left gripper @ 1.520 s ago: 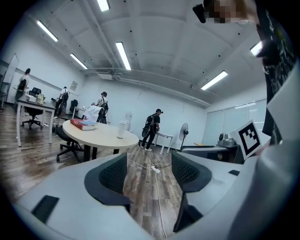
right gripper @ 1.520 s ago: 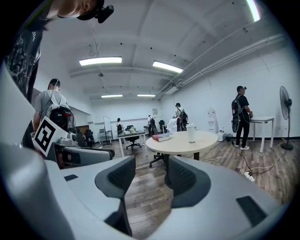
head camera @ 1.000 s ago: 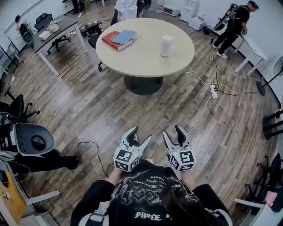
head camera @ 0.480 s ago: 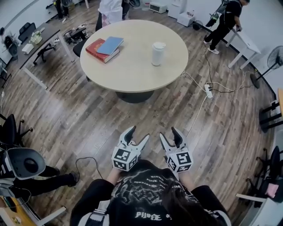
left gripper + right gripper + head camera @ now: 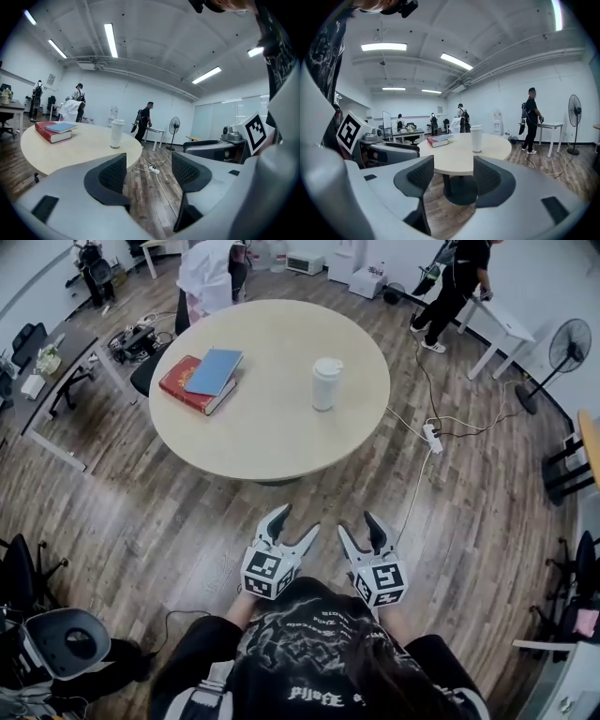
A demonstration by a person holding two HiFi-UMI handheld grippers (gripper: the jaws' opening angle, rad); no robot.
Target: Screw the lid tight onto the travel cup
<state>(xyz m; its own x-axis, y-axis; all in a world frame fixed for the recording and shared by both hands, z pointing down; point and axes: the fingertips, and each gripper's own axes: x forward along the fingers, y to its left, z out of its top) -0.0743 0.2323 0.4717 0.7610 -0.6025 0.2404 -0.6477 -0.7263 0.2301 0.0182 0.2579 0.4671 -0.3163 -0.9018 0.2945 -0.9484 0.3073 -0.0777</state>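
Note:
A white travel cup (image 5: 325,383) with its lid on top stands upright on the round beige table (image 5: 281,427), right of the middle. It also shows in the left gripper view (image 5: 116,133) and the right gripper view (image 5: 476,138). My left gripper (image 5: 292,527) and right gripper (image 5: 361,529) are held side by side over the wooden floor, well short of the table. Both stand open with nothing between their jaws (image 5: 149,173) (image 5: 449,178).
A red book with a blue one on top (image 5: 200,382) lies on the table's left side. A power strip and cables (image 5: 431,435) run over the floor at the right. A person in white (image 5: 208,273) sits behind the table; another person (image 5: 452,282) stands by a white desk. A fan (image 5: 560,350) stands far right.
I have walked toward the round table: table and cup sit lower and closer in the head view. Both grippers stay side by side in front of me, jaws unchanged.

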